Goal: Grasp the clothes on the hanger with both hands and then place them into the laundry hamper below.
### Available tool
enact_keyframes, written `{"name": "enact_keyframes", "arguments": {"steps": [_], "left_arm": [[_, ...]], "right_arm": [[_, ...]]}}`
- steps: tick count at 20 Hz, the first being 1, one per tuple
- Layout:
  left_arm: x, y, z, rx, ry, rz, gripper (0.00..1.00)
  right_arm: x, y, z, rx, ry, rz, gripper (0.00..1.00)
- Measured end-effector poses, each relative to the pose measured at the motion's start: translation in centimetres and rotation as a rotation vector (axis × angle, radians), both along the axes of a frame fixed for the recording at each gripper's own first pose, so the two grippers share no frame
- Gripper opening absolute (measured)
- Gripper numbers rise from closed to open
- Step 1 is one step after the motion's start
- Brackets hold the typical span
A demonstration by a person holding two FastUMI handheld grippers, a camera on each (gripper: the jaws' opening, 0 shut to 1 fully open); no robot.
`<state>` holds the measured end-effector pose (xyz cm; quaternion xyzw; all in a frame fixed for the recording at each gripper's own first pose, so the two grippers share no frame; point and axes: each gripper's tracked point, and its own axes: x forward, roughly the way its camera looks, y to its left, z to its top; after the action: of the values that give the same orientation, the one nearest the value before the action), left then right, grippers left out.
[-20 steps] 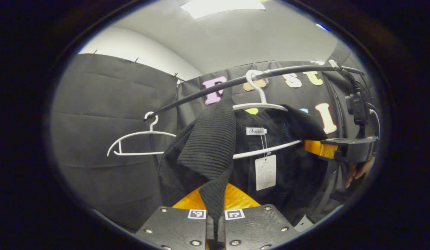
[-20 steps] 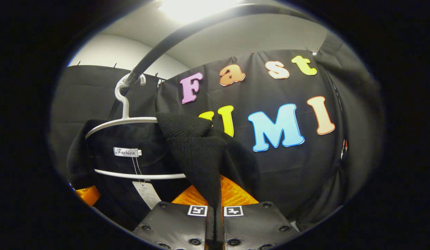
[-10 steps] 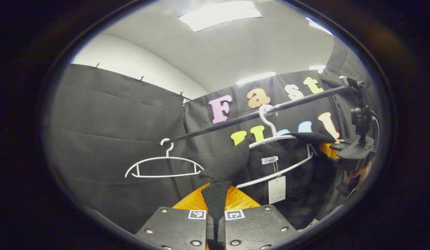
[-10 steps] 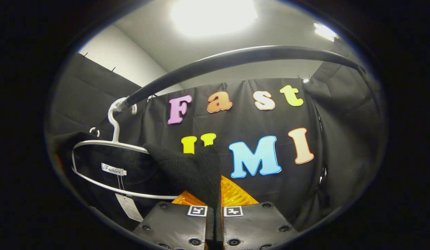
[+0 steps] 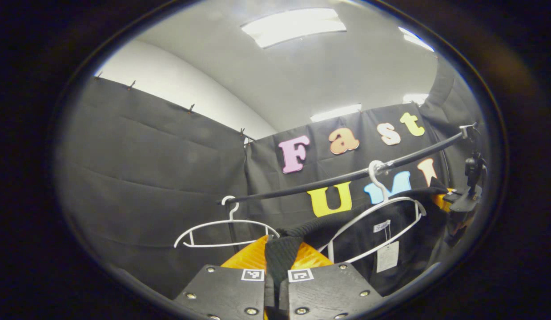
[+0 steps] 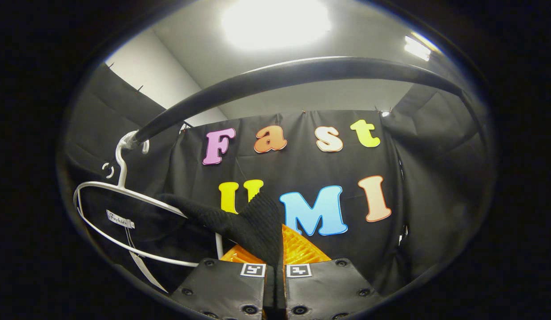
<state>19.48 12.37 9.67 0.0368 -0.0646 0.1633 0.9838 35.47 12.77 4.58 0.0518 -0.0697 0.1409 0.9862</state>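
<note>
A black knit garment [image 5: 368, 231] drapes over a white hanger [image 5: 382, 209] on the black rail [image 5: 337, 180]. In the left gripper view my left gripper [image 5: 276, 266] is shut on one shoulder of the garment, with ribbed cloth pinched between its fingers. Farther off at the right edge the other gripper [image 5: 457, 202] holds the opposite shoulder. In the right gripper view my right gripper [image 6: 275, 266] is shut on the garment [image 6: 253, 222], which stretches left to the tilted hanger [image 6: 124, 195] under the rail [image 6: 275, 80]. A white tag [image 5: 387, 256] dangles from the collar.
A second white hanger [image 5: 226, 226] hangs bare on the rail to the left of the garment. Black cloth walls [image 5: 150, 169] close the booth behind and at both sides. The white ceiling [image 5: 302, 66] with light panels is overhead.
Both grippers have pulled back and away from the rail, holding the garment's shoulders. The cloth is stretched out and the hanger has tilted and looks smaller and farther off.
</note>
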Motion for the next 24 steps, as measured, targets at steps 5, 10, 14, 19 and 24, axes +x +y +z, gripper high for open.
{"name": "enact_keyframes", "arguments": {"steps": [5, 10, 14, 19, 24], "left_arm": [[2.7, 2.3, -0.8, -0.043, 0.000, -0.060, 0.06], [5.6, 5.0, -6.1, -0.129, 0.062, -0.127, 0.06], [5.5, 5.0, -9.7, -0.144, 0.114, -0.143, 0.06], [5.5, 4.3, -12.7, -0.190, 0.159, -0.190, 0.05], [6.6, 2.6, -15.2, -0.139, 0.207, -0.191, 0.03]], "right_arm": [[0.8, 0.3, -0.5, -0.032, -0.010, -0.005, 0.03], [2.1, 1.2, -3.4, -0.054, 0.070, 0.031, 0.05], [2.3, 1.7, -5.8, -0.057, 0.138, 0.049, 0.03], [2.6, 1.5, -9.9, -0.003, 0.307, 0.075, 0.03], [2.1, 1.0, -12.6, -0.020, 0.360, 0.067, 0.03]]}}
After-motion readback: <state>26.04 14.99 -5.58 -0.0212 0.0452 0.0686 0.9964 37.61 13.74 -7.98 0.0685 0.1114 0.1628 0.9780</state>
